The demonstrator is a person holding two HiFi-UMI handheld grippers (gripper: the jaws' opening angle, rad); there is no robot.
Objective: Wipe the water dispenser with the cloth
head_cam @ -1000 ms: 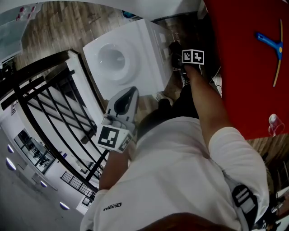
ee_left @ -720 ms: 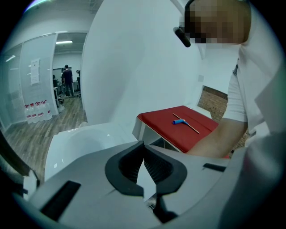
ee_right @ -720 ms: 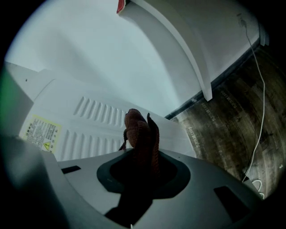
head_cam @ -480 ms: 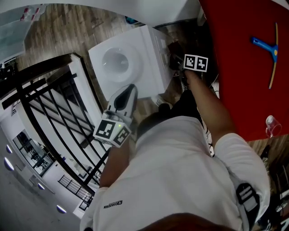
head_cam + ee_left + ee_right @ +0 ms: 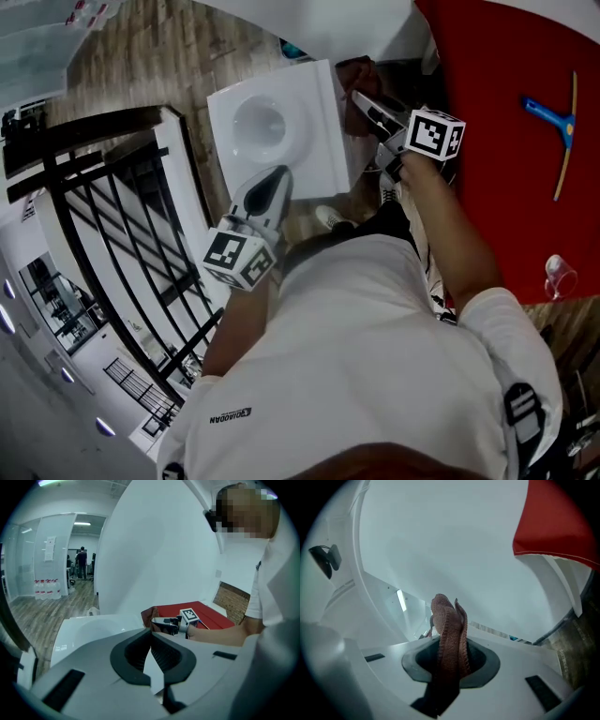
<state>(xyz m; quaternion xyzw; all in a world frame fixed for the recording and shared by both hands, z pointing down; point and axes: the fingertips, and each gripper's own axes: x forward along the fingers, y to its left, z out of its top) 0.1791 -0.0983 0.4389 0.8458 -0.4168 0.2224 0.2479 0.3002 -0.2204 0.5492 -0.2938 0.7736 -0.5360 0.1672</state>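
No text can be read for certain. A small dark print is seen low on the white shirt, upside down and too small to be made out. Square black-and-white markers without letters are borne by the left cube and the right cube. A sheet posted on the glass wall is too small to be read.

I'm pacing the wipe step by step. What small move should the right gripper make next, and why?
Probably lower the cloth onto the white top of the water dispenser and draw it leftward. The right gripper is shut on the cloth at that top's right edge, and the rest of the top lies bare beside it.
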